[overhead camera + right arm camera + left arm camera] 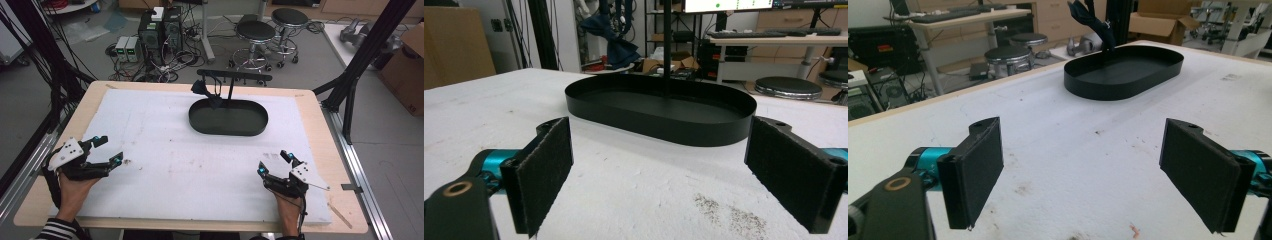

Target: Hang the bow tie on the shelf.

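Left gripper (111, 150) and right gripper (272, 162) both released, jaws wide, nothing held, resting on white mat (165, 175). Black tray (228, 118) sits far side, cloth (202, 89) hanging from its rack.

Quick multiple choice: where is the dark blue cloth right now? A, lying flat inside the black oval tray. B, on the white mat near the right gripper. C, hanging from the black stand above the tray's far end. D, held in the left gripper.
C: the dark blue cloth hangs from the black stand over the oval tray.
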